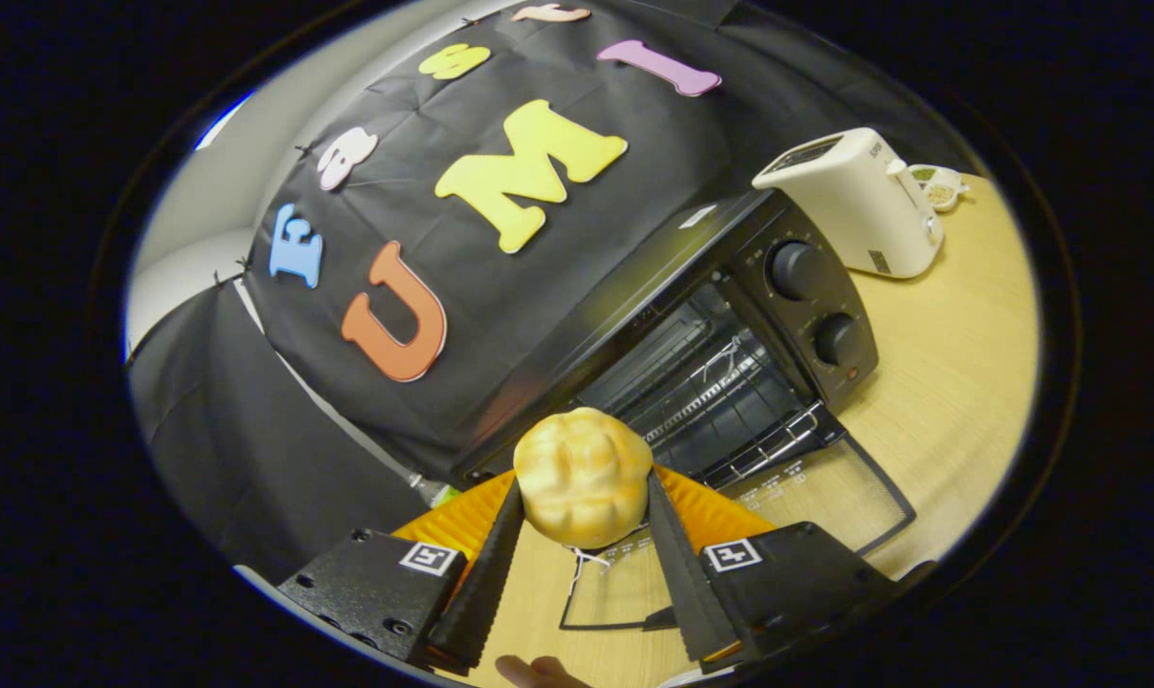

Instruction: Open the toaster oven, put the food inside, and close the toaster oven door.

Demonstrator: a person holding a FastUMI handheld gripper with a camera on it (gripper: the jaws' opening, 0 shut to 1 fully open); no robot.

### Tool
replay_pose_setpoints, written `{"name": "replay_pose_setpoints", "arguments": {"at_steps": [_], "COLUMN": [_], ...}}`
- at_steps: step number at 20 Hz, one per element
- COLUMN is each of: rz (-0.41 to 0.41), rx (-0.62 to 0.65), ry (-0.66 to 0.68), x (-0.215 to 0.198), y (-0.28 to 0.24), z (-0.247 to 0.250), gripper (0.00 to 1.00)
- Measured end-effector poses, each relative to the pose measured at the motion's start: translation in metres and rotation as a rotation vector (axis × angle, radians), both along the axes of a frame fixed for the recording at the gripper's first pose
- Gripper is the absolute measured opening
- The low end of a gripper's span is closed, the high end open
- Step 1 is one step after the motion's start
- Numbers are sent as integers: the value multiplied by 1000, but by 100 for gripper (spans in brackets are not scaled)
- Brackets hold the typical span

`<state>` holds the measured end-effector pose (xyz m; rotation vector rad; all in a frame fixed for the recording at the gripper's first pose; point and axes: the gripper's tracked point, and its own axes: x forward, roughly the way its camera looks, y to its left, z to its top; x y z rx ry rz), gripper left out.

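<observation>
With the toaster oven (730, 325) already open and its glass door (806, 497) lying flat on the bench (959, 354), the step in hand looks to be carrying the food in, and it is best done by keeping the bun (585, 476) level, clearing the lowered door, and setting it well back on the wire rack (730, 392) before letting go. The gripper (582, 497) has its jaws closed partway onto the bun, one pressing each side, so it sits between their tips, just short of the oven mouth
</observation>
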<state>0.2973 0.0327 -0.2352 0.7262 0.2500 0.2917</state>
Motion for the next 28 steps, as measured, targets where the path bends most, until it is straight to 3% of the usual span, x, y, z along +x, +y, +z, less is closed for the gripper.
{"name": "replay_pose_setpoints", "arguments": {"at_steps": [8,16,22,28], "rz": [-79,-111,-118,-86], "rx": [-96,-191,-234,-267], "ry": [34,-26,-23,-24], "x": [75,108,103,58], "y": [-9,-5,-8,-16], "z": [-20,-15,-13,-3], "gripper": [79,83,98,100]}}
